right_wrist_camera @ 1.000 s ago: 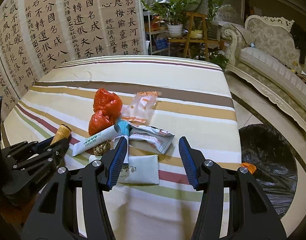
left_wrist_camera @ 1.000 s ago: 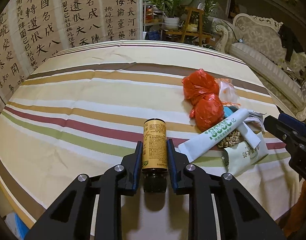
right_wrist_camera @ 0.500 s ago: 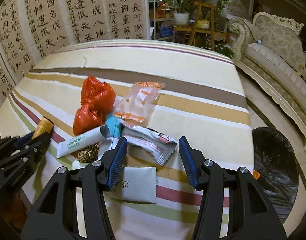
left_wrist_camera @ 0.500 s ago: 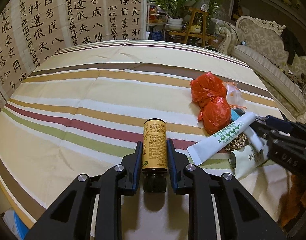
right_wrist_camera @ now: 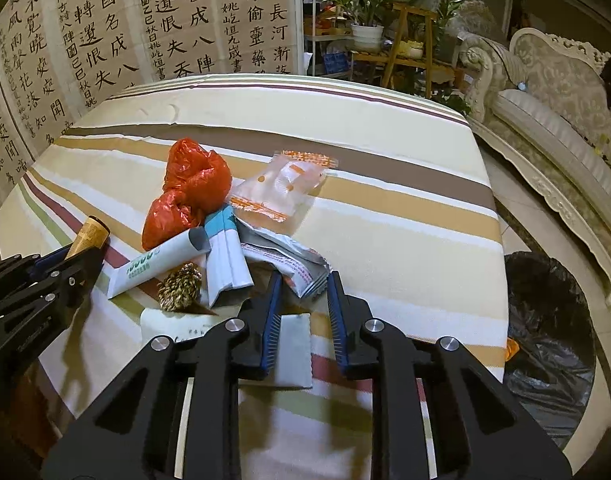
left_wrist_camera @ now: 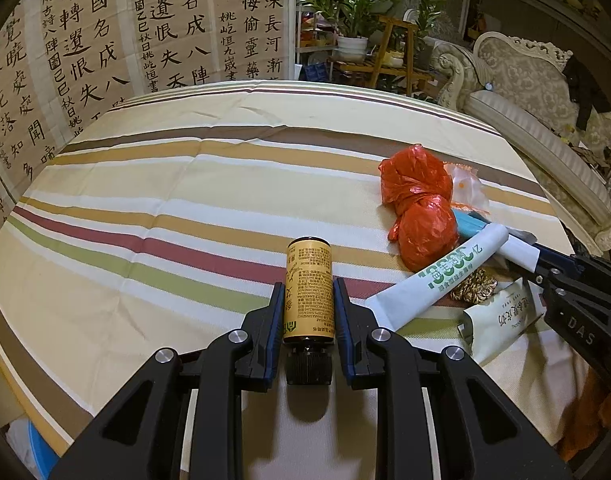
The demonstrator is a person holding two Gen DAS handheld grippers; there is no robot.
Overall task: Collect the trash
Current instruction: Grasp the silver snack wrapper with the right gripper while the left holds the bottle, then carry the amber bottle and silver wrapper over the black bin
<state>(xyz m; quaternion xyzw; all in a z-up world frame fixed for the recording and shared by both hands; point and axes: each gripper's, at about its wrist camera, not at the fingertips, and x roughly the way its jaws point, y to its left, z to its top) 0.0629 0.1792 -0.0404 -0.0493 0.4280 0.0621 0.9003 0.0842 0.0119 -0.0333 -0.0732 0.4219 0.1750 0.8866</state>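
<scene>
1. Left gripper (left_wrist_camera: 308,306) clamps yellow bottle (left_wrist_camera: 308,288), long axis along the fingers, black cap toward camera, above the striped tablecloth (left_wrist_camera: 145,184).
2. Right gripper (right_wrist_camera: 304,294) closing, silver wrapper (right_wrist_camera: 289,258) corner between the jaws, in the trash pile.

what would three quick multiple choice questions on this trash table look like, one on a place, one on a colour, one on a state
1. Where is the black bin bag?
A. on the table
B. on the floor past the table's right edge
C. on the sofa

2. What colour is the crumpled plastic bag in the trash pile?
A. red-orange
B. green
C. black

3. What is the left gripper doing?
A. standing open over bare cloth
B. clamped on the yellow bottle
C. clamped on the pine cone

Answers
1. B: in the right wrist view the bag lies on the floor beside the striped tablecloth.
2. A: both wrist views show it red-orange.
3. B: its pads press the bottle's sides, black cap toward the camera.
</scene>
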